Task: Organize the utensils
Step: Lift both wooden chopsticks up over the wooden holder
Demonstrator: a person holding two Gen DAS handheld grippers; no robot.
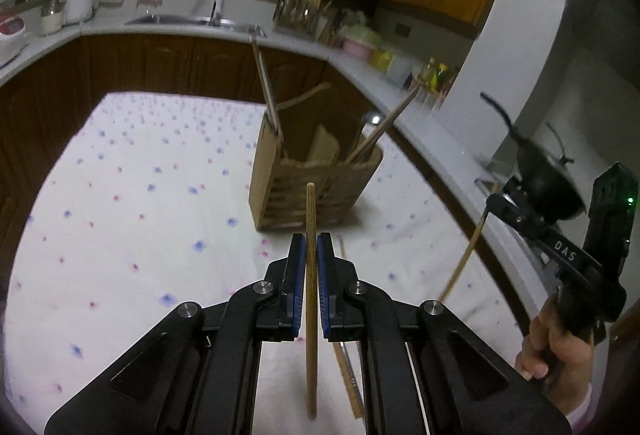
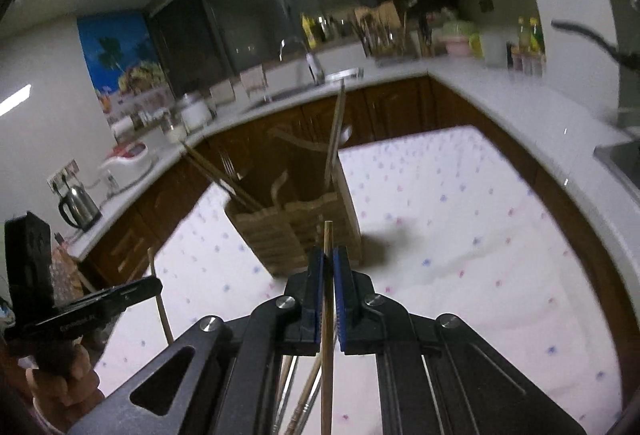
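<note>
A wooden utensil holder (image 1: 316,179) stands on the flowered tablecloth (image 1: 140,195) with chopsticks and a metal ladle in its compartments. My left gripper (image 1: 311,245) is shut on a wooden chopstick (image 1: 311,295), held upright in front of the holder. My right gripper (image 2: 330,259) is shut on a second wooden chopstick (image 2: 327,315), also just short of the holder (image 2: 296,231). The right gripper also shows at the right of the left wrist view (image 1: 494,201) with its chopstick (image 1: 466,255). Several loose utensils (image 2: 298,395) lie on the cloth under the right gripper.
A white L-shaped counter (image 1: 432,139) with brown cabinets wraps behind and to the right of the table. It carries a sink (image 1: 188,19), a dish rack (image 1: 298,13), bottles, a black wok (image 1: 536,171), a kettle (image 2: 78,205) and a rice cooker (image 2: 128,159).
</note>
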